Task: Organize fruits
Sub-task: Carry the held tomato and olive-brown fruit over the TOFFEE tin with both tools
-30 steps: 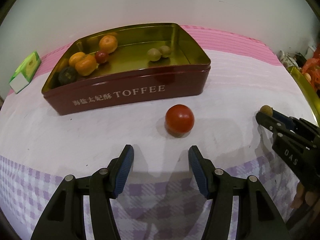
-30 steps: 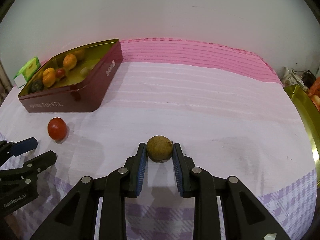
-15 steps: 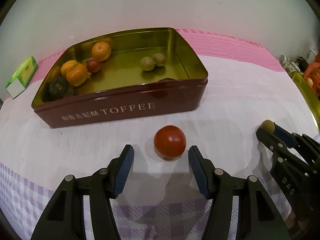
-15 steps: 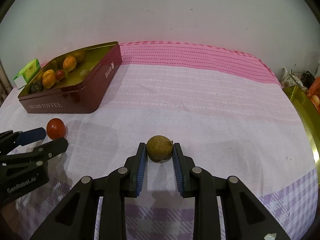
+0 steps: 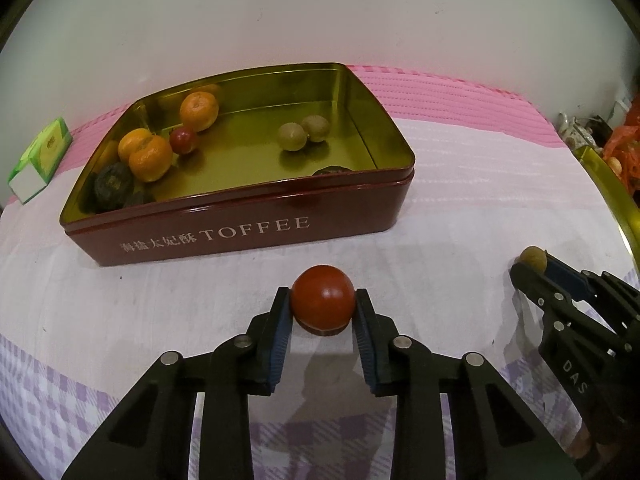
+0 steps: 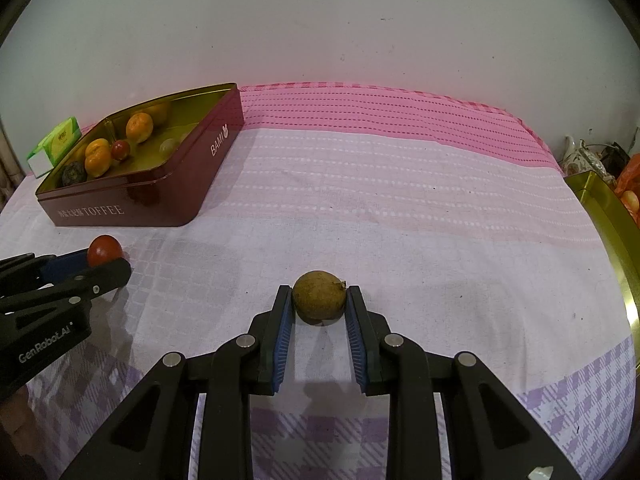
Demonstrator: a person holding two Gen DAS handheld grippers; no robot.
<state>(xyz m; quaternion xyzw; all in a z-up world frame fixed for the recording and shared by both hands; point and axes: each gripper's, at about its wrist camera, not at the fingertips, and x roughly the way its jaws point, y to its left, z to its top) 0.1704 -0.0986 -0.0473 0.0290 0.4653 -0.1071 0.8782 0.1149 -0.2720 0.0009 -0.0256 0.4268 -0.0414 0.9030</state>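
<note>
My left gripper (image 5: 322,307) is shut on a red round fruit (image 5: 322,301) just in front of the dark red TOFFEE tin (image 5: 248,232). The tin holds oranges (image 5: 199,111), a small red fruit (image 5: 184,140), two greenish-brown fruits (image 5: 293,137) and dark fruits (image 5: 113,186). My right gripper (image 6: 319,307) is shut on a brown round fruit (image 6: 319,295) low over the cloth. It also shows at the right in the left wrist view (image 5: 532,259). The left gripper with the red fruit (image 6: 105,250) shows at the left of the right wrist view.
A green and white carton (image 5: 40,159) lies left of the tin. A gold tin rim (image 6: 612,236) with orange items sits at the far right edge. A white wall stands behind the pink and purple cloth (image 6: 380,184).
My left gripper moved forward around the red fruit and closed on it. My right gripper kept its hold on the brown fruit and barely moved.
</note>
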